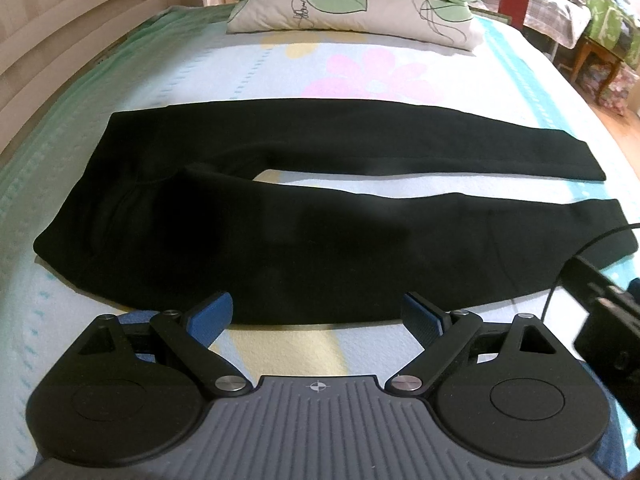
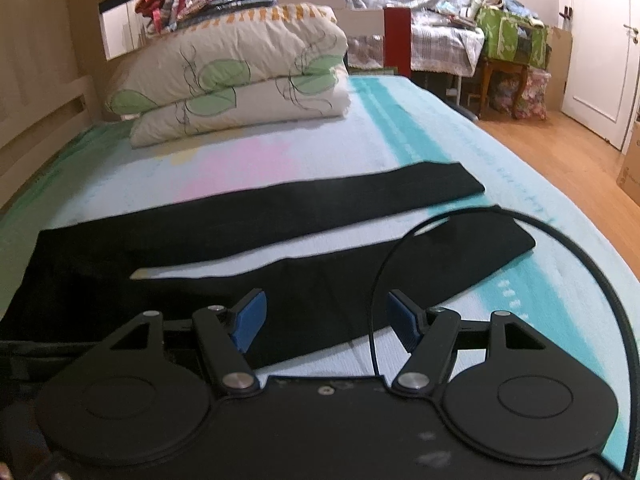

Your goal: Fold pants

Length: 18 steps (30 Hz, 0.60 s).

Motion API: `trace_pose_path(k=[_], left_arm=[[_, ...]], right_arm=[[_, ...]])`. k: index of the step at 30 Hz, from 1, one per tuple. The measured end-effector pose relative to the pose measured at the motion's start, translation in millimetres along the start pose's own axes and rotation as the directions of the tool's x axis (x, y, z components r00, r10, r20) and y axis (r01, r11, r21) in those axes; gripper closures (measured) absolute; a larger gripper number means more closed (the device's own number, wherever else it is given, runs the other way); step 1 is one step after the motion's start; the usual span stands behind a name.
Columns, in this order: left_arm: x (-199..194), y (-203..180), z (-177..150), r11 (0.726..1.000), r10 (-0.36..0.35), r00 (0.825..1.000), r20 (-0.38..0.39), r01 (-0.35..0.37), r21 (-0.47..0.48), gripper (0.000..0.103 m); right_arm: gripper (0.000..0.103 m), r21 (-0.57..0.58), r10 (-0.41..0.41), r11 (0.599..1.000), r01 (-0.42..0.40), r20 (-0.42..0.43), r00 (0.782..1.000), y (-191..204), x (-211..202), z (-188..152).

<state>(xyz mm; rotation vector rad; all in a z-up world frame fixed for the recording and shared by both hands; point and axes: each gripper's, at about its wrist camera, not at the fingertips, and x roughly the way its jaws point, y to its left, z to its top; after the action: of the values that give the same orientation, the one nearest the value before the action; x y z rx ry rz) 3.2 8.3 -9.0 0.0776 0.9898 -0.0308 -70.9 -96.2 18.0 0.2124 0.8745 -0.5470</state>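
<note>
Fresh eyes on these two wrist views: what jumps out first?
The black pants dominate, laid flat across the pastel bedspread, the two legs parted by a thin strip of sheet and running to the right. Beyond them, folded leaf-print bedding is stacked near the headboard. Both the left gripper and right gripper are open and empty at the pants' near edge, and a black cable loops over the near leg.
</note>
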Motion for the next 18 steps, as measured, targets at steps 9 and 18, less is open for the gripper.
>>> trace_pose_path(k=[9, 18], left_arm=[[-7.9, 13.1, 14.3, 1.0, -0.022, 0.999, 0.032, 0.022, -0.007, 0.011], [-25.0, 31.0, 36.1, 1.0, 0.002, 0.983, 0.181, -0.002, 0.001, 0.011]], right_arm=[[0.033, -0.028, 0.02, 0.999, -0.02, 0.02, 1.0, 3.8, -6.4, 5.4], [0.033, 0.021, 0.051, 0.998, -0.054, 0.107, 0.993, -0.5, -2.5, 26.8]])
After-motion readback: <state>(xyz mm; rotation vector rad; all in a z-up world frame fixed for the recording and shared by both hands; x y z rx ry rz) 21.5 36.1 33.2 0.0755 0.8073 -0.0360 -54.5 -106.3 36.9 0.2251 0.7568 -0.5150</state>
